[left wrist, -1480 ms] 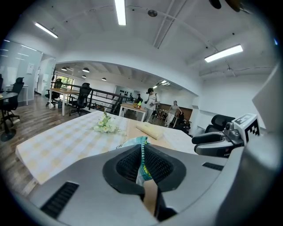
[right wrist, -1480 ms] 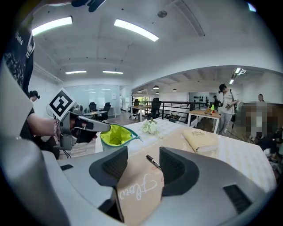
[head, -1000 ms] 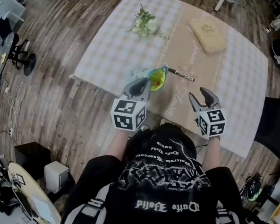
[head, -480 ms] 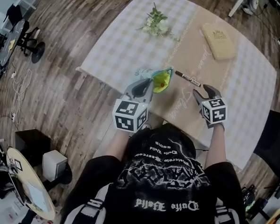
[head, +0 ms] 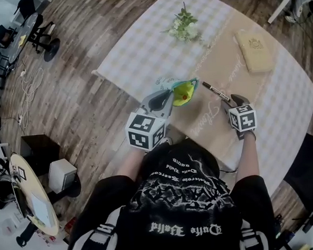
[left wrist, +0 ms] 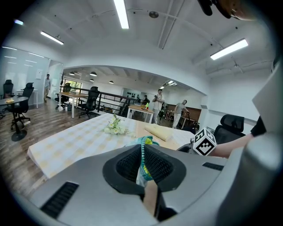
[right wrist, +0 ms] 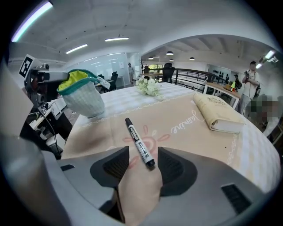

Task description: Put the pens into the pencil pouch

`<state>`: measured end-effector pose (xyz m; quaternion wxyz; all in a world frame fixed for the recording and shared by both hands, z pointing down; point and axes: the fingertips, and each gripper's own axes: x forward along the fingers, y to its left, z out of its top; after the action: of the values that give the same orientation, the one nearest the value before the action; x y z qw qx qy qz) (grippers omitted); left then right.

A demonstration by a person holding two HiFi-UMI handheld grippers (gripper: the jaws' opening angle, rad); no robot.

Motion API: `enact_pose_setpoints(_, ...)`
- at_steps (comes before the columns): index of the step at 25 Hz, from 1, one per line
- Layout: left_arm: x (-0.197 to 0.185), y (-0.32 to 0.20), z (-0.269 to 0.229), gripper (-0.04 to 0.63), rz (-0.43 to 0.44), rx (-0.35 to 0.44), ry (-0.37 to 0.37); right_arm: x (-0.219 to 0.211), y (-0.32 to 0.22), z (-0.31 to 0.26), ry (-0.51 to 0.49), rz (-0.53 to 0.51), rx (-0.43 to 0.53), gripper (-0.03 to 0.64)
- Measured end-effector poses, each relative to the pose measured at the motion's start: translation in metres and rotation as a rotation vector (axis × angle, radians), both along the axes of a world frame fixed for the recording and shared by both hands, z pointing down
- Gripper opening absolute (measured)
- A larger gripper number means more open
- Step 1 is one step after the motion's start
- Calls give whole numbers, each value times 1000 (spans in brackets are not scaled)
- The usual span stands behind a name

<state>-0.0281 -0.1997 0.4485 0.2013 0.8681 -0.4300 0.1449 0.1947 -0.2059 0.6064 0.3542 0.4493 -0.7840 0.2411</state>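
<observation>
The person stands at the near edge of the table (head: 141, 54), which wears a pale checked cloth with a tan runner (head: 232, 64) down its middle, and holds a gripper in each hand. The left gripper (head: 164, 97) has its jaws drawn nearly together on the rim of the pencil pouch (head: 182, 90), with the teal zipper edge pinched between the pads. The pouch stands upright close to the near edge, at the left border of the runner, its mouth gaping so the yellow-green lining shows. Its pale patterned body hangs below the grip, and its bottom looks to be down at the tabletop. Just to the right of the pouch, a black-and-white pen (head: 216, 91) lies flat on the runner, slanting away from the near edge toward the pouch. The right gripper (right wrist: 143, 165) is tilted down over the pen's near end. Its jaws stand wide and have just been closing a little, and the capped end of the pen lies between them, with a gap to the pad on either side, so nothing is gripped there. Farther along the runner, toward the far edge, a tan book (head: 255, 50) lies closed and well apart from the pen. A small bunch of white flowers (head: 184, 29) rests on the checked cloth near the far edge, beside the runner's left border.
</observation>
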Motion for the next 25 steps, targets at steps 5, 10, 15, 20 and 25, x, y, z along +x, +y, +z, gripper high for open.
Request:
enact_pose_setpoints(5, -2, -2, 0, 35, -7, 1, -10, 0, -5, 18, 14, -53, -62, 195)
enact_pose_setpoints(10, 0, -1, 0, 35, -14, -7, 5, -2, -3, 23, 50, -107, -85, 184)
enact_pose_setpoints(15, 2, -2, 1, 35, -16, -10, 17, -2, -2, 24, 65, -112, -88, 86)
enact_pose_setpoints(20, 3, 0, 0, 35, -16, -10, 18, -4, -1, 24, 75, -116, -91, 78)
enact_pose_setpoints(25, 3, 0, 0, 35, -18, -11, 26, -7, 0, 17, 64, -99, -53, 75)
